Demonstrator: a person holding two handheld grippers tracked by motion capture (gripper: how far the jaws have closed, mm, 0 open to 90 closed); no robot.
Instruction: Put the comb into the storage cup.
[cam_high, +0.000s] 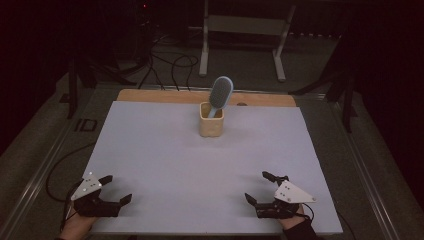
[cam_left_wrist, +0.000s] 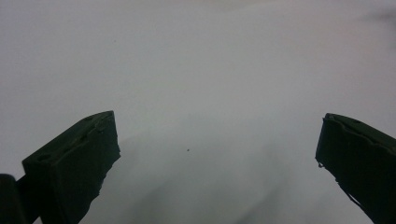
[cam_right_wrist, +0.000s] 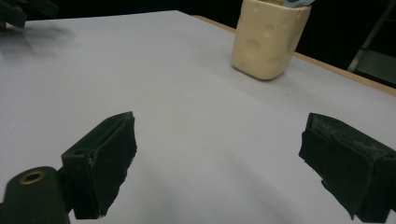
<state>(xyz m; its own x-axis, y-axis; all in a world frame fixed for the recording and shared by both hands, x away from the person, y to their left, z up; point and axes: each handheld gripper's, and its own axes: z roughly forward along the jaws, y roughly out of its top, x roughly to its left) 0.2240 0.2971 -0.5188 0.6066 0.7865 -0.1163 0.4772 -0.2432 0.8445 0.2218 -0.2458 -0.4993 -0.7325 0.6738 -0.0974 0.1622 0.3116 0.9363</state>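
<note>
Two hand-held grippers rest at the near edge of a pale lavender sheet covering the work surface (cam_high: 165, 165), the left gripper (cam_high: 116, 188) at about 7 o'clock and the right gripper (cam_high: 259, 186) at about 5 o'clock. Both sets of fingers stand wide apart and hold nothing; the right gripper view shows one black finger (cam_right_wrist: 100, 163) well clear of its partner.

Well apart from both, toward 12 o'clock on the sheet, a cream dimpled square cup (cam_high: 211, 120) stands upright with a grey-blue oval hairbrush (cam_high: 220, 93) propped inside, handle down and head leaning toward 1 o'clock above the rim. The same cup (cam_right_wrist: 268, 37) appears at 1 o'clock in the right gripper view.

The risk lies in that lean. The brush looks top-heavy and the cup light, so a sideways nudge on the brush head could, by this reading, tip the cup over or drag it across the smooth sheet. Pulling the brush at an angle rather than straight up may catch the handle on the rim and lift the cup with it. Bracing the cup with one gripper while the other closes on the brush would likely guard against both.
</note>
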